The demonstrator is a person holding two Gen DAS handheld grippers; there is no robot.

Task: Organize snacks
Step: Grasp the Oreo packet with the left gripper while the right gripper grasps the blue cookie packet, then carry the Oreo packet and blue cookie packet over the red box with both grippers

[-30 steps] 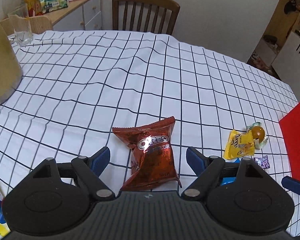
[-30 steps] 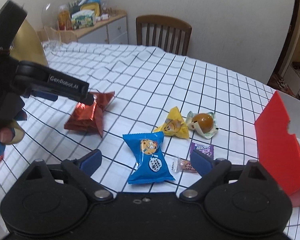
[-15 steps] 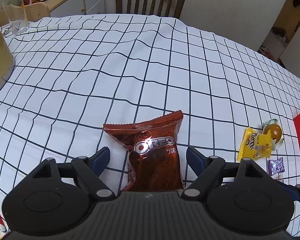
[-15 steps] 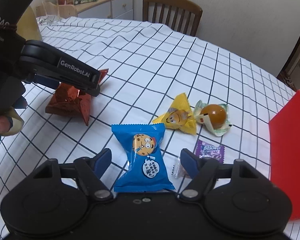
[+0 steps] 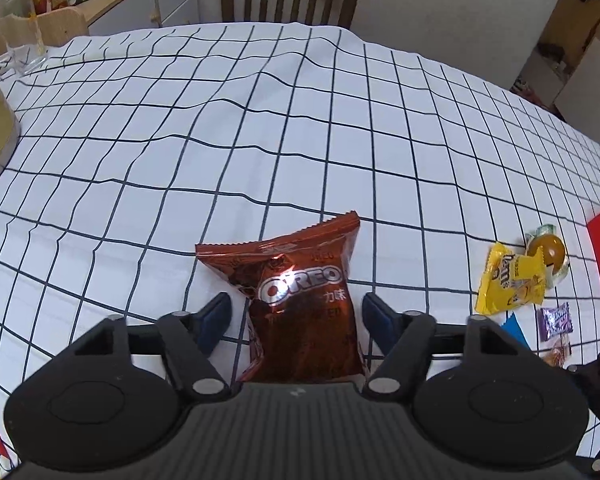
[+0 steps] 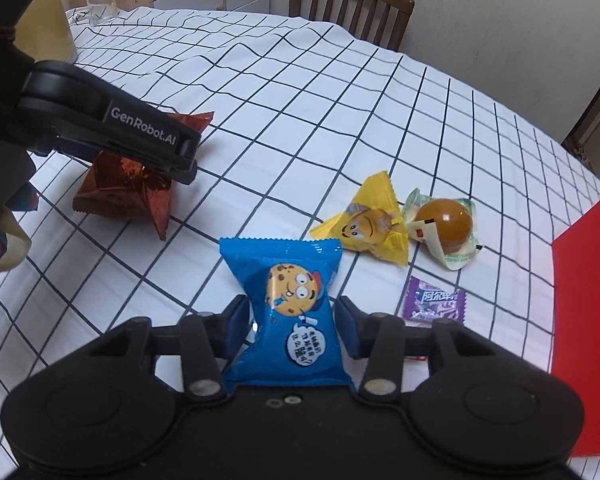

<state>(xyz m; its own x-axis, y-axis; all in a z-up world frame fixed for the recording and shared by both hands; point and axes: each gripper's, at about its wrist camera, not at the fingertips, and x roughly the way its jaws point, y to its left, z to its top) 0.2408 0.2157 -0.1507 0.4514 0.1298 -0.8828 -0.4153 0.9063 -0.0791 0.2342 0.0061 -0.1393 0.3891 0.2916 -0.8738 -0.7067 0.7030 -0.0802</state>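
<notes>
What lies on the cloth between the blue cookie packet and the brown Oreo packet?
Nothing: in the right wrist view only bare checked tablecloth separates the blue cookie packet from the brown Oreo packet.

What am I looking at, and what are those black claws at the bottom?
Two handheld grippers, one in each of a person's hands, each carrying a camera that looks along its fingers. The left gripper straddles a brown Oreo pack without gripping it; its jaws have just been closing. The right gripper has been closing around a blue cookie pack; whether it presses yet is unclear. Nearby on the checked tablecloth: a yellow candy bag, an orange wrapped ball, a purple sweet, a red box.
</notes>
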